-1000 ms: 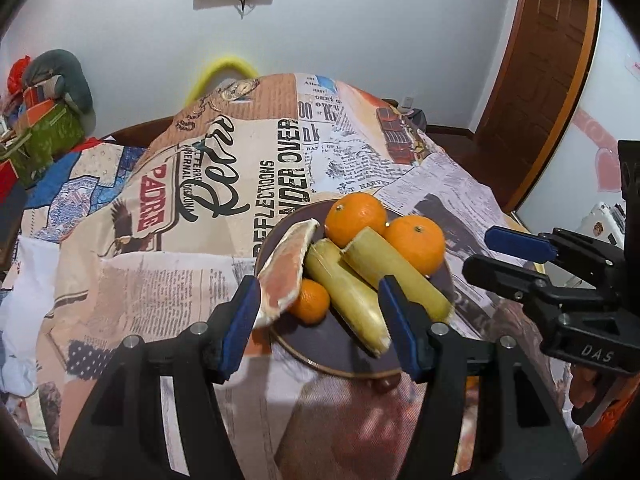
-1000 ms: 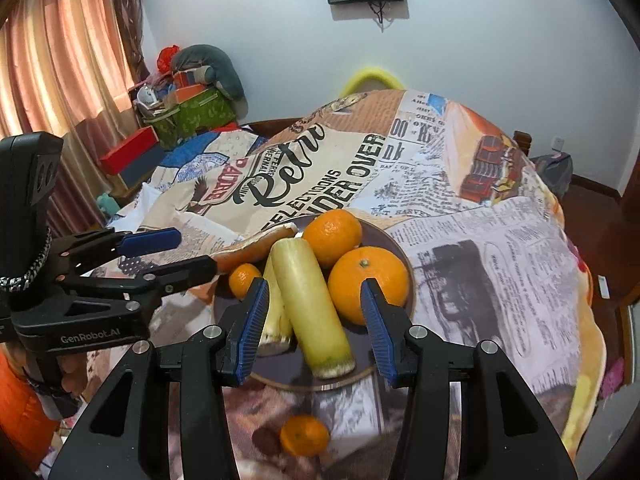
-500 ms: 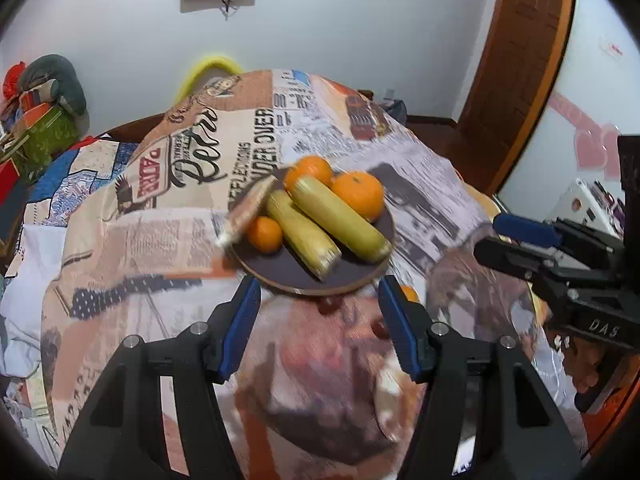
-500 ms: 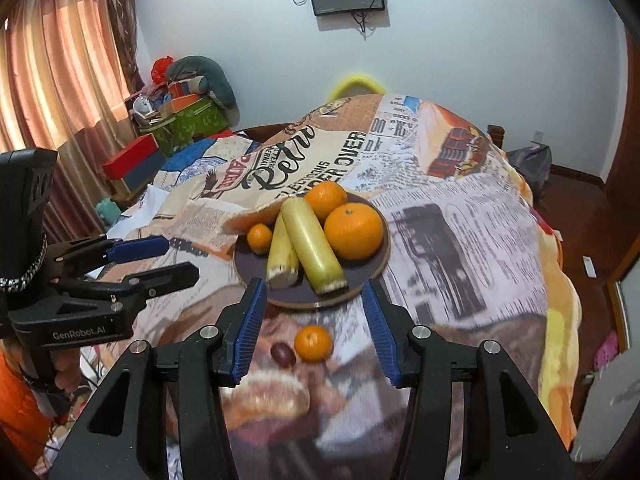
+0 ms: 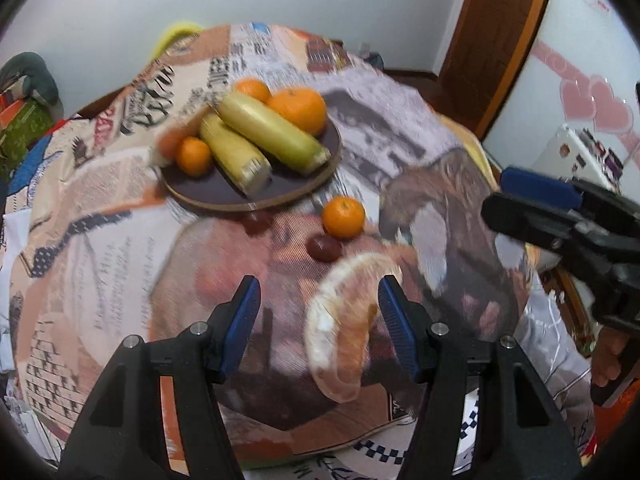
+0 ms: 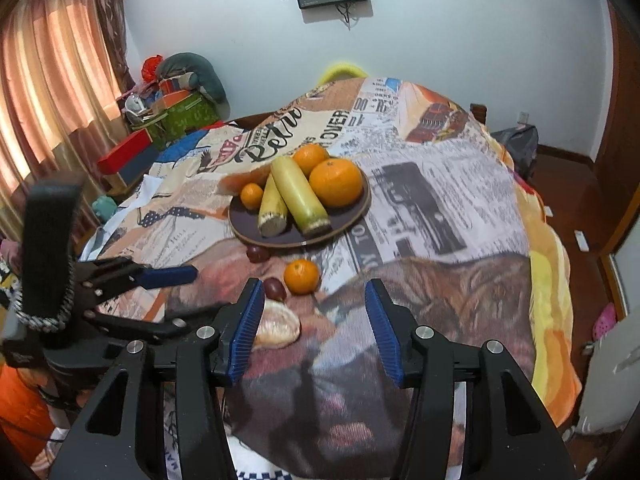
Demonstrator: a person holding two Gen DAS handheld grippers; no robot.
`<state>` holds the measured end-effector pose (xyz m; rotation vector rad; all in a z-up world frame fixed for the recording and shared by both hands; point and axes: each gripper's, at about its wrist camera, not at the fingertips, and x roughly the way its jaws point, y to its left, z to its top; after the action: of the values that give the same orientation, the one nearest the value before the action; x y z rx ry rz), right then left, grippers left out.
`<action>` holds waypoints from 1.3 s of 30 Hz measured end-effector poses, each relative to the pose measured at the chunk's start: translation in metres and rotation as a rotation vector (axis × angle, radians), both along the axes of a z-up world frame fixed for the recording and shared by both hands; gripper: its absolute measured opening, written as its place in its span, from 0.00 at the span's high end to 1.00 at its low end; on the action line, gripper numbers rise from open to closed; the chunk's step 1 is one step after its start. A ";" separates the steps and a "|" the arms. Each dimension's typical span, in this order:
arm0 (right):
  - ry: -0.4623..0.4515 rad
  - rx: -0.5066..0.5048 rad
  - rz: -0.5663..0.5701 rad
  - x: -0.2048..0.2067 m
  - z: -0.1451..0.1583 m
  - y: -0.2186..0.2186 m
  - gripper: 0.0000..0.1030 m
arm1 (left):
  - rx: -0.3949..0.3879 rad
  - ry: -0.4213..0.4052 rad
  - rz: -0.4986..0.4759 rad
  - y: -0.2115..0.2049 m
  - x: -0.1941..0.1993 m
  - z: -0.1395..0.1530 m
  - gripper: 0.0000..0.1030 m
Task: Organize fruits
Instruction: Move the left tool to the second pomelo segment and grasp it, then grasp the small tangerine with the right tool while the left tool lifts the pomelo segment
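Observation:
A dark plate point(image 5: 208, 196) point(image 6: 352, 216) on the printed cloth holds two corn cobs point(image 5: 272, 136) point(image 6: 300, 192), three oranges point(image 5: 298, 108) point(image 6: 335, 182) and a pomelo slice point(image 5: 172, 142). In front of it lie a loose small orange point(image 5: 344, 216) point(image 6: 302, 276), two dark red fruits point(image 5: 324, 248) point(image 6: 275, 288) and a peeled pomelo segment point(image 5: 344, 332) point(image 6: 278, 326). My left gripper point(image 5: 318, 312) is open, its right finger beside the segment. My right gripper point(image 6: 314, 320) is open and empty above the cloth.
The cloth-covered table drops off at its right edge point(image 6: 552, 280). Boxes and bags point(image 6: 176, 108) stand by the curtain at the left. A wooden door point(image 5: 492, 40) is at the far right. A yellow chair back point(image 6: 340, 70) is behind the table.
Both grippers have pulled back from the plate toward the near table edge. The loose orange, dark fruits and pomelo segment have come into view.

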<state>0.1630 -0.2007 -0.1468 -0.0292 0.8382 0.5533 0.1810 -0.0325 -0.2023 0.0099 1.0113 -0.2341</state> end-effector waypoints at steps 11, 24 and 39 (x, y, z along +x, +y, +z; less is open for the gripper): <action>0.038 0.008 -0.022 -0.002 -0.012 -0.011 0.52 | -0.003 0.045 -0.028 -0.022 0.004 -0.035 0.43; 0.047 -0.001 -0.014 0.004 -0.017 -0.005 0.52 | -0.079 0.013 -0.043 -0.001 -0.007 -0.014 0.78; 0.069 -0.034 0.026 0.022 -0.030 0.022 0.52 | -0.057 -0.124 0.044 0.043 -0.008 0.026 0.80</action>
<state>0.1854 -0.1785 -0.1764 -0.0522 0.9159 0.5674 0.1733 0.0108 -0.1760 -0.0493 0.8807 -0.2191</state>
